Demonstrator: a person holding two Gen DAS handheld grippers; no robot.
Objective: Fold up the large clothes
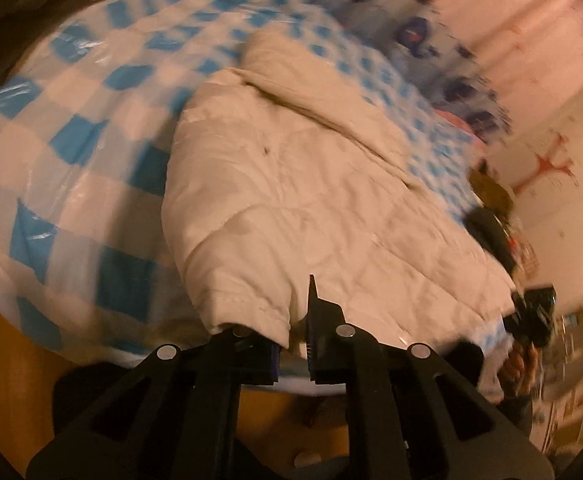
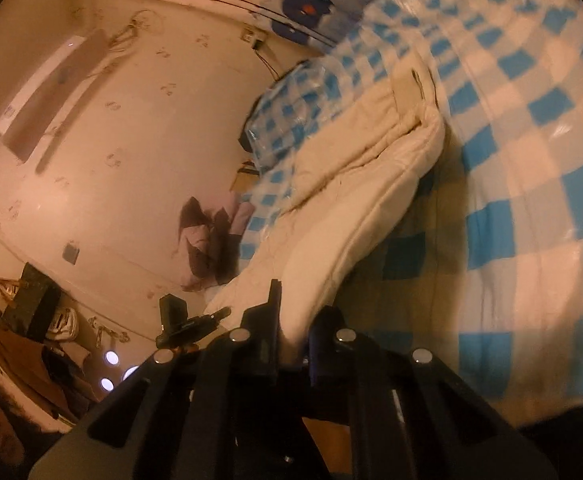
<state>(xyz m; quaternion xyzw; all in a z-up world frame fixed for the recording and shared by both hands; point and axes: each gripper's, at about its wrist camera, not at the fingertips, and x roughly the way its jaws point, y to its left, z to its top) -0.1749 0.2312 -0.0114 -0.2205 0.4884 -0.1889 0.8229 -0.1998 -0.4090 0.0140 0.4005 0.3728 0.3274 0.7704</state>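
A cream quilted garment [image 1: 311, 184] lies spread on a bed with a blue and white checked cover [image 1: 71, 140]. My left gripper [image 1: 295, 332] is shut on the garment's near hem, and the cloth corner bulges over its left finger [image 1: 251, 344]. The right wrist view shows the same garment [image 2: 355, 200] running away in a long fold across the checked cover [image 2: 531, 160]. My right gripper [image 2: 297, 336] is shut on its near edge, with cloth pinched between the fingers. At the right rim of the left wrist view, a hand holds the other black gripper [image 1: 531, 316]. Both views are blurred.
A blue cartoon-print pillow [image 1: 411, 32] lies at the head of the bed. Dark and pink clothes [image 2: 207, 240] are heaped beside the bed against a patterned wall [image 2: 131, 140]. Clutter [image 2: 31, 312] stands on the floor lower left. Wooden floor [image 1: 11, 380] shows below the bed's edge.
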